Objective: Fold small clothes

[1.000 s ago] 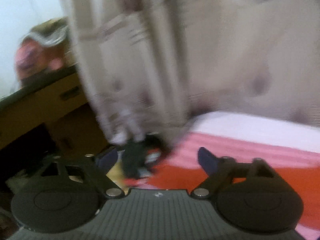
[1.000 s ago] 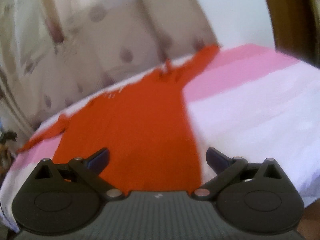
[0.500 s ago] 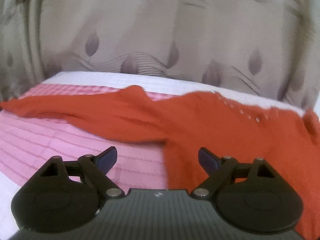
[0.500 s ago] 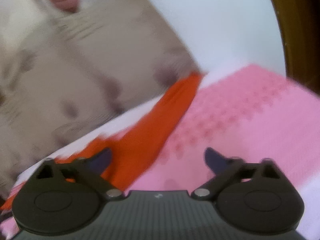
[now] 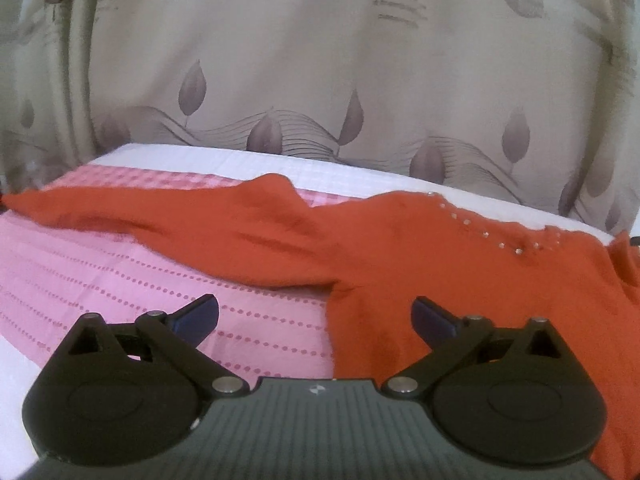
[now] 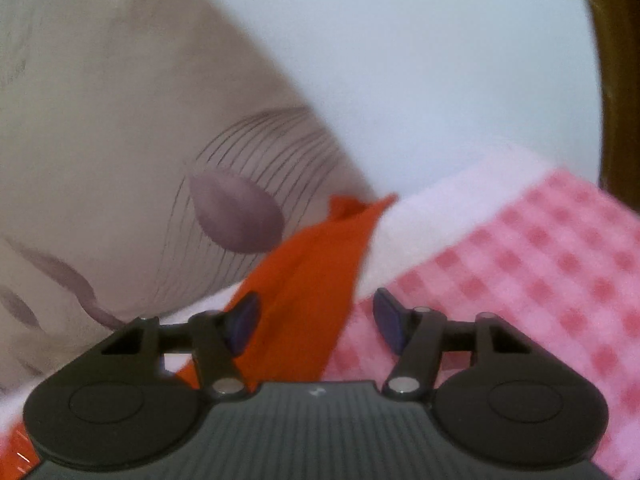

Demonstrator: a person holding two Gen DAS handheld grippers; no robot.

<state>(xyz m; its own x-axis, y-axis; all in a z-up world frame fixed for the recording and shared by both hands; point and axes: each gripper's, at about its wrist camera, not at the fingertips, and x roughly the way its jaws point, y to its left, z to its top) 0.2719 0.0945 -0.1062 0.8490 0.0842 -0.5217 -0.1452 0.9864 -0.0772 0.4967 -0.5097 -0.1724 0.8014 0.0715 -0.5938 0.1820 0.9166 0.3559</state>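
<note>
A: Where was the orange top (image 5: 420, 264)?

B: Spread flat on the pink cloth (image 5: 120, 280), sleeves out, in front of the leaf-print curtain (image 5: 320, 80).

A: What might have gone wrong?

B: The right gripper (image 6: 316, 320) could have pinched the cloth along with the sleeve (image 6: 316, 272), dragging both.

A: And the tongs?

B: Right jaws had just been closing, half open, the sleeve between them, not yet pressed. The left gripper (image 5: 316, 316) had just widened fully, holding nothing, over the top's side edge.

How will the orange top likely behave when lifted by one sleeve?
The top is probably floppy: its sleeve lies creased on the pink cloth. It looks thin, so likely light. It would probably drape and drag, not hold shape.
</note>
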